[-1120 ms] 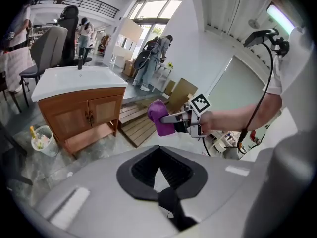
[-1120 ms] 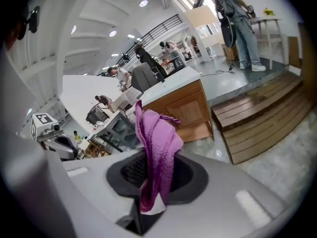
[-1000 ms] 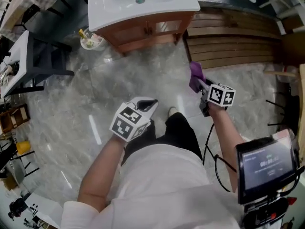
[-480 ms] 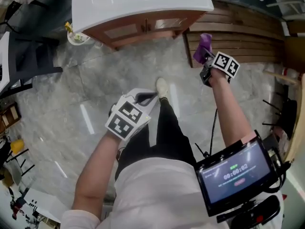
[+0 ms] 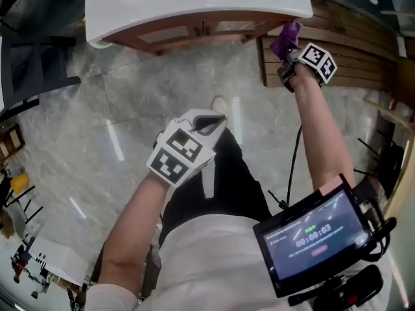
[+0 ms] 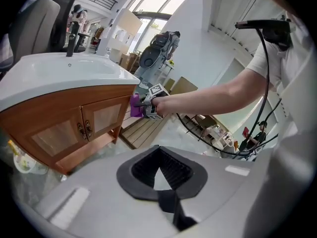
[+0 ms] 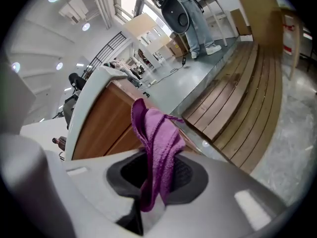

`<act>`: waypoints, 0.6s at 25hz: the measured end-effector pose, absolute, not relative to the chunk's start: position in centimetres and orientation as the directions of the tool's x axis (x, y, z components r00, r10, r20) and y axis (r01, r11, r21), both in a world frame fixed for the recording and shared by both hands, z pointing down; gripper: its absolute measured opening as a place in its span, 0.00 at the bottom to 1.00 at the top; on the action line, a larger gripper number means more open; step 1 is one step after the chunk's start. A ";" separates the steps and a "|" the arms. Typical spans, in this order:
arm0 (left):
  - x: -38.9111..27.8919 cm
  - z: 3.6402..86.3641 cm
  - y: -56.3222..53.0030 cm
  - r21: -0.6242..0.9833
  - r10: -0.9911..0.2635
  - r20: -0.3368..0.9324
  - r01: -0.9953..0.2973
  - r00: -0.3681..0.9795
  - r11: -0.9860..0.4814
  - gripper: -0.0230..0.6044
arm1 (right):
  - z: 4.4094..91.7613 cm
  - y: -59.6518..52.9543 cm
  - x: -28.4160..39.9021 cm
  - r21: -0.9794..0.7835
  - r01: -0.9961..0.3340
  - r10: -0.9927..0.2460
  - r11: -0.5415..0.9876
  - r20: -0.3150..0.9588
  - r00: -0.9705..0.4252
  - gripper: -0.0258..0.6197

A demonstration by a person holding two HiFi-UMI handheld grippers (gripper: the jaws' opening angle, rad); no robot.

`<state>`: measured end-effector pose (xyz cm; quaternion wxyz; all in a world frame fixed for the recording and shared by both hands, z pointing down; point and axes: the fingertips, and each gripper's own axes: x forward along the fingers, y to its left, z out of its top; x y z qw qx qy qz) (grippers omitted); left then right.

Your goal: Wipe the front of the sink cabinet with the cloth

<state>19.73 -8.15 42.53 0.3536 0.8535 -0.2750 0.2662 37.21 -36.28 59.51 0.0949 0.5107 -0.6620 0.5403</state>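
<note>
While the purple terry cloth is hanging folded and limp from the right tool, whose jaws are clamping it, its free end is sitting up by the right front corner of the sink cabinet; whether it is touching the wood is not showing clearly. The cabinet is reddish-brown wood, with two doors bearing paler inset panels and small metal handles. A glossy white basin is overhanging it, its far part cut off by the head view's top edge, so its inside is going unseen. By the cabinet's left foot a pale bowl is lying on the floor, half cut off and too blurred to show its contents. The left tool is hovering well apart from the cabinet over the veined marble floor, jaws together on nothing. Slatted wooden decking is lying to the right.
</note>
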 end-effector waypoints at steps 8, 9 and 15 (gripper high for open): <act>17.1 43.3 -8.8 0.467 -0.311 0.647 -0.685 0.696 -0.559 0.05 | 59.6 -36.5 31.1 -0.583 -0.811 -0.524 0.051 0.675 -0.519 0.17; 16.6 43.4 -8.5 0.467 -0.316 0.647 -0.688 0.694 -0.555 0.05 | 59.6 -36.3 30.2 -0.580 -0.812 -0.519 0.070 0.674 -0.526 0.17; 15.2 43.7 -7.3 0.456 -0.338 0.650 -0.705 0.681 -0.543 0.05 | 59.5 -35.5 26.7 -0.563 -0.812 -0.491 0.154 0.670 -0.557 0.17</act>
